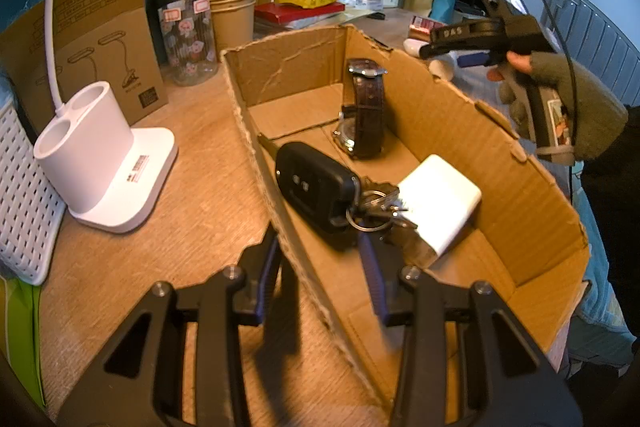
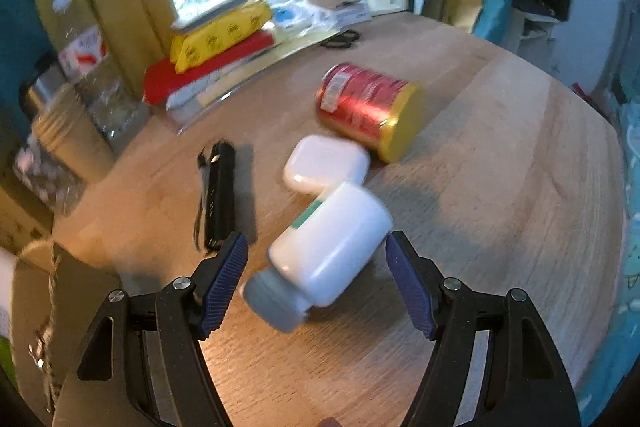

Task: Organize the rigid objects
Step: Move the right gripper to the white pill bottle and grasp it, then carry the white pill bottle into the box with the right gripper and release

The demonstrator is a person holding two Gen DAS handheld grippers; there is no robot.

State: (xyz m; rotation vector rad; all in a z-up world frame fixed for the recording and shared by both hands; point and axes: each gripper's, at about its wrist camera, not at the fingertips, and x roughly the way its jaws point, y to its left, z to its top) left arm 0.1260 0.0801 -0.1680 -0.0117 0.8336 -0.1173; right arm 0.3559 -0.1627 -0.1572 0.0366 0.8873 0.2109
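A torn cardboard box (image 1: 460, 115) holds a brown-strapped watch (image 1: 366, 103), a black car key (image 1: 316, 183) on a ring and a white charger (image 1: 440, 203). My left gripper (image 1: 320, 267) straddles the box's near wall and is shut on it. In the right wrist view a white bottle (image 2: 332, 247) with a grey cap lies on the table. My right gripper (image 2: 316, 241) is open around it, with a gap at each pad. Beyond it lie a white case (image 2: 326, 163), a red can (image 2: 368, 107) with a gold lid and a black folding tool (image 2: 218, 195). A gloved hand holds the right gripper (image 1: 440, 45) past the box's far wall.
A white lamp base (image 1: 104, 155), a white perforated basket (image 1: 24, 195), a patterned glass bottle (image 1: 188, 39) and stacked paper cups (image 1: 230, 11) stand left of the box. Books and a yellow pack (image 2: 220, 39) sit at the table's back, with scissors (image 2: 340, 39) nearby.
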